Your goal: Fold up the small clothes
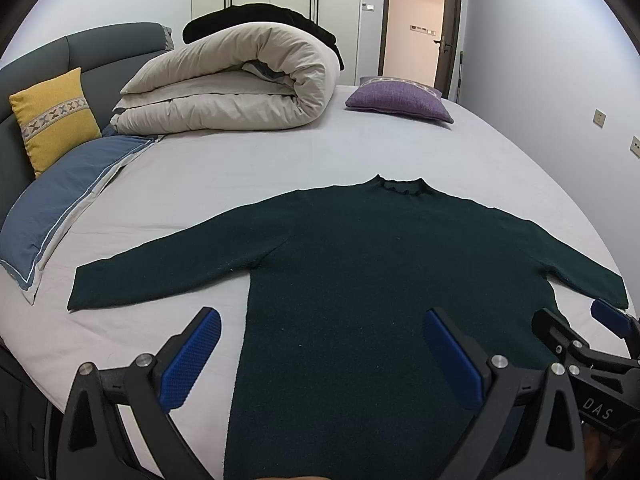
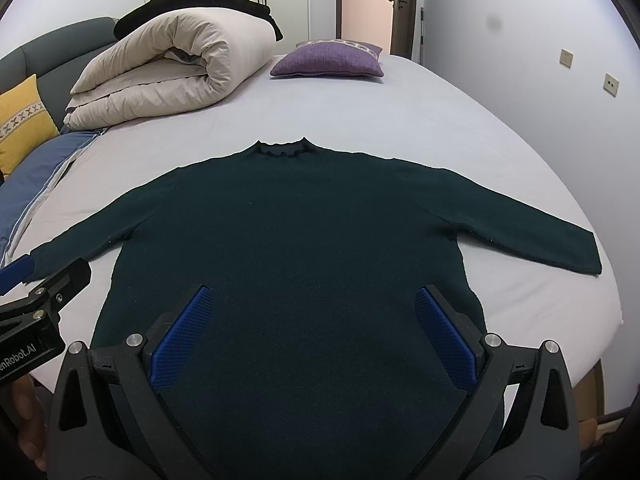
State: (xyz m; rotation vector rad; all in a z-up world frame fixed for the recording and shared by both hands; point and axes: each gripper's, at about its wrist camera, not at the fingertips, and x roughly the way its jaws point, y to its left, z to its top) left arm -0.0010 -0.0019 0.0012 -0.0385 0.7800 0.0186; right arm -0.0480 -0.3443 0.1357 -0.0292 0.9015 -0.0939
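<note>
Bed (image 2: 400,112) with a dark green sweater (image 2: 288,232)
Sweater flat near; rolled duvet (image 2: 160,80) far left, purple cushion (image 2: 328,62) far, blue pillow (image 1: 60,208) left.

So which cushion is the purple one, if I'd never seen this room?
Start at the bed and look to its far end, near the open door. The purple cushion lies flat there, right of the rolled duvet. The yellow cushion instead stands against the headboard.
</note>
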